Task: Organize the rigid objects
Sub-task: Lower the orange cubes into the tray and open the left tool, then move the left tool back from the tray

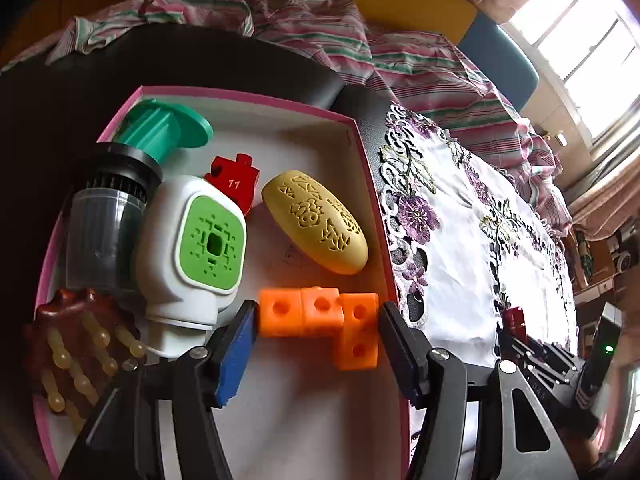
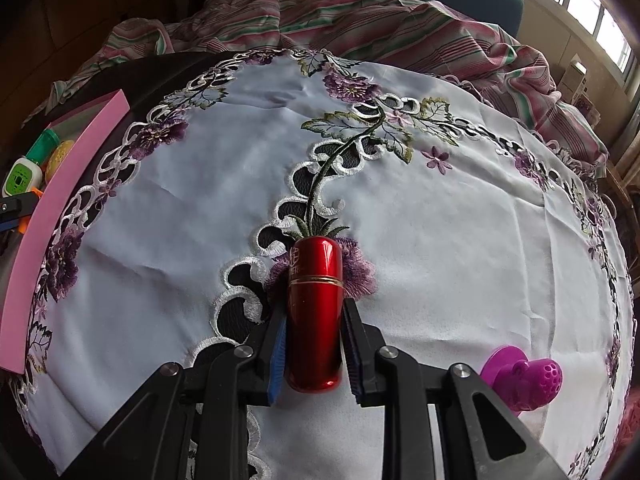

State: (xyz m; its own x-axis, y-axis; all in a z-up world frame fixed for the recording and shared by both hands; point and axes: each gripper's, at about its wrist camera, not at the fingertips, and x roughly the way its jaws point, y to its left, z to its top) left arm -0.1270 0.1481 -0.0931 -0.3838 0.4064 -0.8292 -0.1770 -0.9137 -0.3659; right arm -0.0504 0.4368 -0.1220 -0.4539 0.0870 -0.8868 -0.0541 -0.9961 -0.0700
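Observation:
In the left wrist view, my left gripper (image 1: 318,316) is open over the pink-rimmed box (image 1: 248,94), its pads on either side of an orange block piece (image 1: 320,318) lying on the box floor. The box also holds a yellow carved oval (image 1: 316,226), a white and green device (image 1: 192,248), a red puzzle piece (image 1: 234,184), a teal-capped clear cylinder (image 1: 120,184) and a brown massage comb (image 1: 76,344). In the right wrist view, my right gripper (image 2: 314,320) is shut on a red metal tube (image 2: 315,312) over the embroidered white cloth (image 2: 460,240).
A purple plastic toy (image 2: 524,380) lies on the cloth to the right of my right gripper. The pink box (image 2: 60,200) stands at the cloth's left edge. Striped fabric (image 2: 360,12) is bunched along the far side. A window is at the upper right.

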